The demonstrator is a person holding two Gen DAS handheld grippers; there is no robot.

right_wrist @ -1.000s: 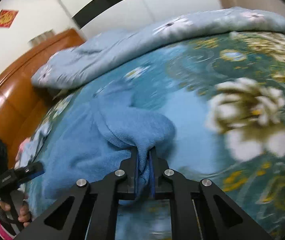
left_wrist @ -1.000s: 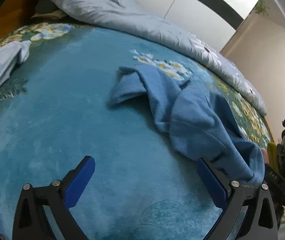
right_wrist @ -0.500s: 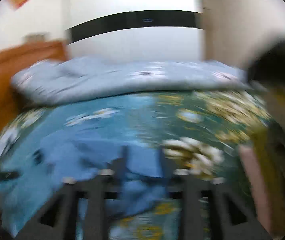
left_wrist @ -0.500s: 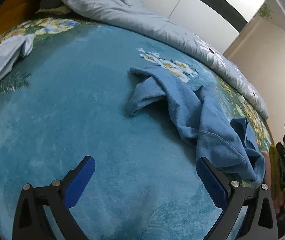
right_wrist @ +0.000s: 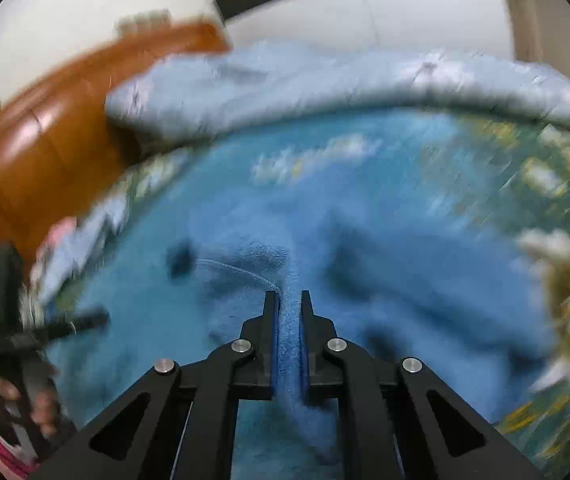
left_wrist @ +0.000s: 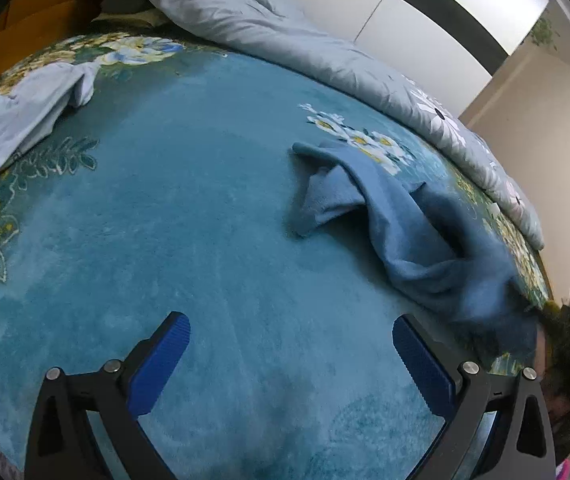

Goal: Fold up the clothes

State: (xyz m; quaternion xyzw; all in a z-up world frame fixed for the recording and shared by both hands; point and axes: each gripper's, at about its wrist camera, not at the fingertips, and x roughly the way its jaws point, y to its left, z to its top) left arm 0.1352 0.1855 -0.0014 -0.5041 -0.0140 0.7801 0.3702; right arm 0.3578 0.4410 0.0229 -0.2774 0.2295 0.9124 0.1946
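A crumpled blue fleece garment [left_wrist: 397, 220] lies on the teal flowered bedspread [left_wrist: 165, 208], right of centre in the left wrist view. Its near end runs off to the right edge, where it blurs. My left gripper [left_wrist: 289, 322] hangs open over bare bedspread, left of the garment, with nothing between its blue pads. In the blurred right wrist view the garment [right_wrist: 365, 248] spreads ahead. My right gripper [right_wrist: 287, 296] is shut on a raised fold of it, jaws closing tight with the pads pressing the cloth.
A grey-blue quilt [left_wrist: 285, 36] is bunched along the far side of the bed. A pale blue garment [left_wrist: 25, 116] lies at the left. A wooden headboard [right_wrist: 45, 152] stands beyond. A person's hand [right_wrist: 41, 404] shows at the lower left of the right wrist view.
The right gripper let go of the blue garment, swung round, and shut on a fold again. The garment slid and bunched toward the right. The left gripper stayed open and still.
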